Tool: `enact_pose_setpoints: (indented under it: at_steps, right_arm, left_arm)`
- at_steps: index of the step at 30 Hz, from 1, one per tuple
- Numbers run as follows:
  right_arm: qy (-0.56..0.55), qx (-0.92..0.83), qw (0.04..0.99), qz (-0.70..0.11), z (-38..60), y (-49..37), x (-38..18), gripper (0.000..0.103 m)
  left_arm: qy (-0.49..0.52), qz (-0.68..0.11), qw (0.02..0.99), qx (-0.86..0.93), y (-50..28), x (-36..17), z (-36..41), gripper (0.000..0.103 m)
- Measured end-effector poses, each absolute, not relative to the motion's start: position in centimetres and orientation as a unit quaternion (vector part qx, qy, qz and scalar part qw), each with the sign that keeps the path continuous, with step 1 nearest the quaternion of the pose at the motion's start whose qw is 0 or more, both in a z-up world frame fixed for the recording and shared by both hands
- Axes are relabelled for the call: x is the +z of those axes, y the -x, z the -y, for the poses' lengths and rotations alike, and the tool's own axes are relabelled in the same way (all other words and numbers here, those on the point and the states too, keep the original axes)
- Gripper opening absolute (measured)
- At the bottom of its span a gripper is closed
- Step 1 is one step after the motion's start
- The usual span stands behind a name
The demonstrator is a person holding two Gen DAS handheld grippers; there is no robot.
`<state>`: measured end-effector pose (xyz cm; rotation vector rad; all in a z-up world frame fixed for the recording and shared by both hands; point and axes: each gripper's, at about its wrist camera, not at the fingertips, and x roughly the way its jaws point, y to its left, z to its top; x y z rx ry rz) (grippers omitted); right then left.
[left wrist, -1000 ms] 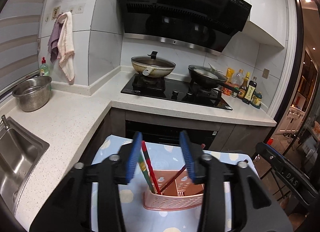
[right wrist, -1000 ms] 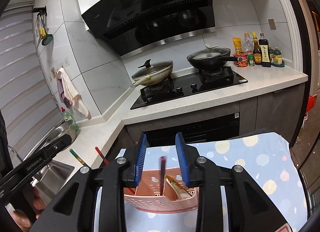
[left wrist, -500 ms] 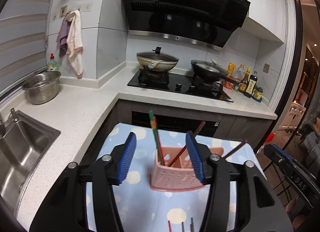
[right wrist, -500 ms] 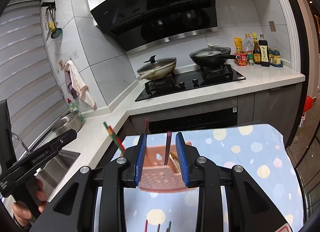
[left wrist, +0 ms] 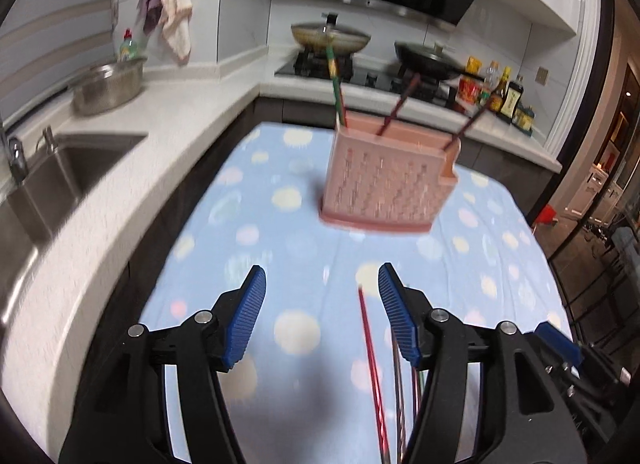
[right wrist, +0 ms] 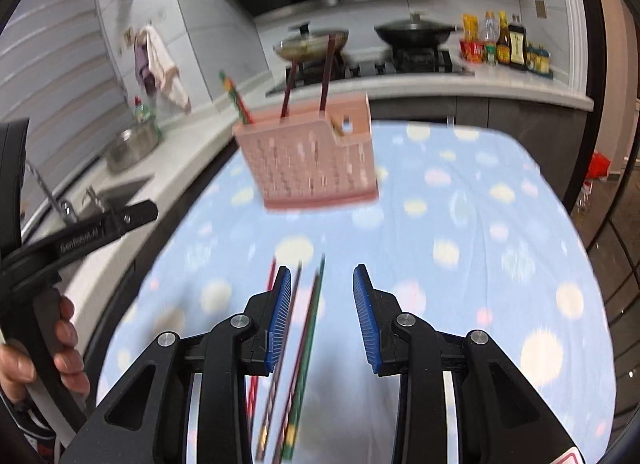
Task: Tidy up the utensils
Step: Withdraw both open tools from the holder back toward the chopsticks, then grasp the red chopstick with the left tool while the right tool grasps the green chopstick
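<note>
Both grippers have dropped back from the pink holder (right wrist: pixel 308 160); four chopsticks stand inside. Left gripper (left wrist: pixel 320 304) opening, empty; right gripper (right wrist: pixel 322 304) parted above loose chopsticks (right wrist: pixel 304 344).

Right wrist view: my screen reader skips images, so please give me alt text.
The right gripper, jaws open, hovers over loose chopsticks lying on a blue dotted tablecloth. Beyond stands a pink utensil holder with several chopsticks upright inside.
</note>
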<state>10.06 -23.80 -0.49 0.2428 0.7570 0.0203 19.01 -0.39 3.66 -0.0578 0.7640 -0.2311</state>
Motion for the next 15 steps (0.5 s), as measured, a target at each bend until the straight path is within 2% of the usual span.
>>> enact_pose_setpoints:
  at_steps: [5,15]
  right_arm:
    - [-0.111,0.006,0.906,-0.407,22.5,-7.1,-4.4,0.032]
    - [-0.096,0.026,0.883,-0.458,20.3,-4.8,-8.9,0.032]
  left_arm:
    - [0.011,-0.416,0.902,-0.114,-15.6,-0.9,0.5,0.056]
    - [-0.001,-0.47,0.875,-0.115,-11.7,-6.0,0.6,0.056]
